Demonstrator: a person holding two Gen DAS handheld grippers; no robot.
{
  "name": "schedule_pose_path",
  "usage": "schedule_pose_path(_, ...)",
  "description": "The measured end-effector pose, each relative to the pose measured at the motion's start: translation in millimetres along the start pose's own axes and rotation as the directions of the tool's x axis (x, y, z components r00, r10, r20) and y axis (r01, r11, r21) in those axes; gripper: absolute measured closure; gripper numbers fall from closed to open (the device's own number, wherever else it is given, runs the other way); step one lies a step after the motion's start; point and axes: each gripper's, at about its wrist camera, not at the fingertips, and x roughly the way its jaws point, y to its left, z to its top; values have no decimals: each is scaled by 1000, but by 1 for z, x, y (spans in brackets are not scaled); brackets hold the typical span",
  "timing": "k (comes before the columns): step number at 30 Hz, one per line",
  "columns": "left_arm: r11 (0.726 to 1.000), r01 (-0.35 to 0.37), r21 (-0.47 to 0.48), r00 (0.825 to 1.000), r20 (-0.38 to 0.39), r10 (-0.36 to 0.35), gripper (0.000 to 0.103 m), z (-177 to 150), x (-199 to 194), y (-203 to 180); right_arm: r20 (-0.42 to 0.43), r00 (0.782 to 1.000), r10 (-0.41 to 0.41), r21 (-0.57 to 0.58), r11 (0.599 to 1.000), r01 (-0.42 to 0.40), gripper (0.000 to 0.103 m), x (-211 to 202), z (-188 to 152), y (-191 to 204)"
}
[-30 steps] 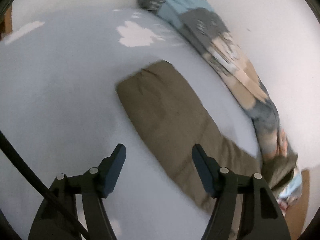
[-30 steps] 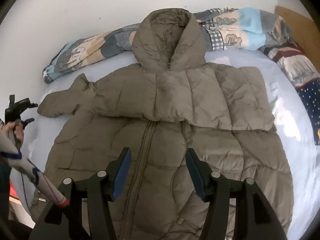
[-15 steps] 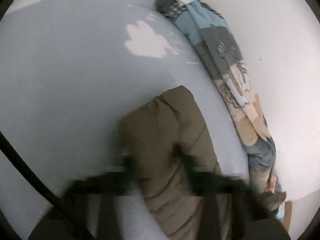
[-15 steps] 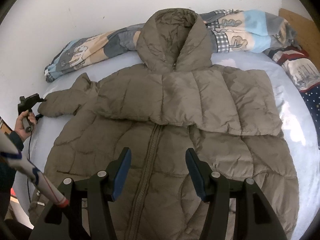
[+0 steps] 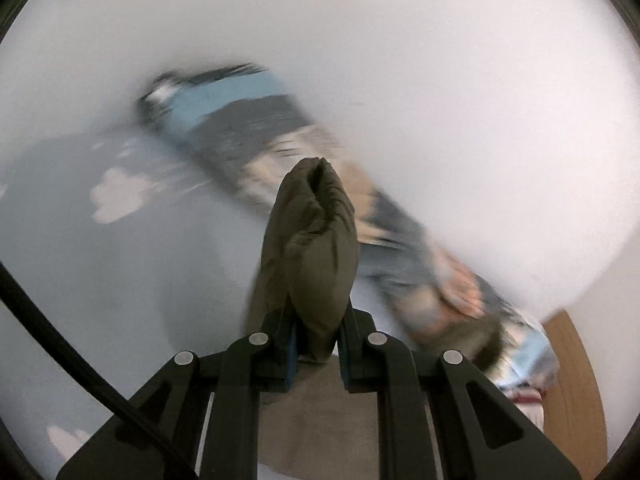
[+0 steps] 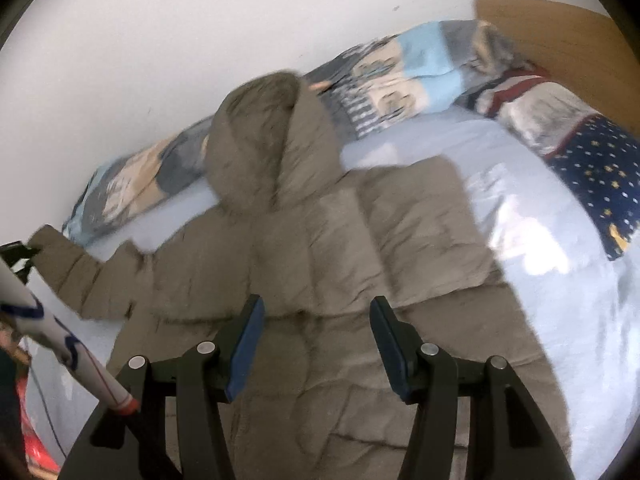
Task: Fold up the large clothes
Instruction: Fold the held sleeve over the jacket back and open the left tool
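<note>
1. The left claw (image 5: 316, 344) is clamped tight on the cuff end of the sleeve (image 5: 310, 248) of an olive-brown puffer coat (image 6: 320, 264); the padded sleeve stands up out of the pinch and folds over itself at its tip
2. In the right wrist view that same sleeve (image 6: 80, 276) runs out to the left edge, where the left claw (image 6: 18, 254) shows only as a dark shape at its end, beside a person's white sleeve with blue stripes (image 6: 60, 332)
3. The coat lies spread front-up on a bed with a pale blue sheet (image 6: 520, 240); its hood (image 6: 260, 144) points toward the white wall (image 6: 160, 40), its zip runs down toward the camera, and its other sleeve is folded across the chest
4. The right claw (image 6: 316, 344) hangs over the lower front of the coat, its jaws about half apart with nothing between them
5. A rolled patchwork blanket (image 6: 400, 76) lies along the wall behind the hood; a navy star-patterned cloth (image 6: 600, 176) lies at the right of the bed, near a wooden headboard (image 6: 560, 28)
6. The left wrist view is badly blurred beyond the gripped sleeve
</note>
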Motion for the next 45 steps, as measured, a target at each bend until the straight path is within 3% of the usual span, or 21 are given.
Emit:
schedule_pose_path(6,970,151,191,988,-56,-142,88,-49,-21,-148,70,996,-50,71,996,45,44,-23,16,-39)
schedule_pose_path(10,930,251,269,964,-158,-215,88,-116,-11,-234,91,994,-65,145,988,51,44,-37,23,-70)
schedule_pose_path(15,894,321,314,929,-289,-232,88,-208,26,-302,119,989,-88,225,972,60,44,-55,30,-106)
schedule_pose_path(18,882,341,325,905,-368,-214,88,-266,54,-326,126,987,-104,254,965,69,44,-63,34,-121)
schedule_pose_path(25,862,276,426,862,-505,-26,86,-398,119,-336,131,985,-115,297,952,72,44,-68,39,-142)
schedule_pose_path(27,850,270,452,846,-532,14,75,-415,121,-333,135,985,-111,304,950,65,44,-69,41,-143)
schedule_pose_path(29,825,294,483,819,-573,44,53,-427,122,-337,137,985,-109,302,951,63,44,-68,42,-141)
schedule_pose_path(30,807,314,500,813,-581,43,51,-428,116,-341,137,985,-109,300,952,63,43,-67,42,-140)
schedule_pose_path(33,758,379,530,822,-570,-12,47,-414,88,-347,133,985,-108,289,955,65,43,-61,42,-134)
schedule_pose_path(34,750,385,538,834,-551,-32,43,-404,78,-344,131,986,-107,285,956,66,43,-58,43,-132)
schedule_pose_path(37,760,332,558,879,-476,-35,37,-370,64,-324,113,990,-81,255,966,50,45,-41,42,-119)
schedule_pose_path(39,781,252,571,911,-413,8,37,-342,64,-298,95,994,-54,202,979,34,59,-25,42,-103)
schedule_pose_path(41,796,128,592,933,-343,106,37,-317,72,-266,82,996,-35,130,991,24,66,-9,41,-82)
schedule_pose_path(43,809,17,587,932,-303,200,37,-296,84,-228,64,998,-17,68,998,13,67,6,39,-64)
schedule_pose_path(45,826,-43,561,922,-297,250,37,-284,94,-197,49,999,-8,26,1000,7,67,24,38,-46)
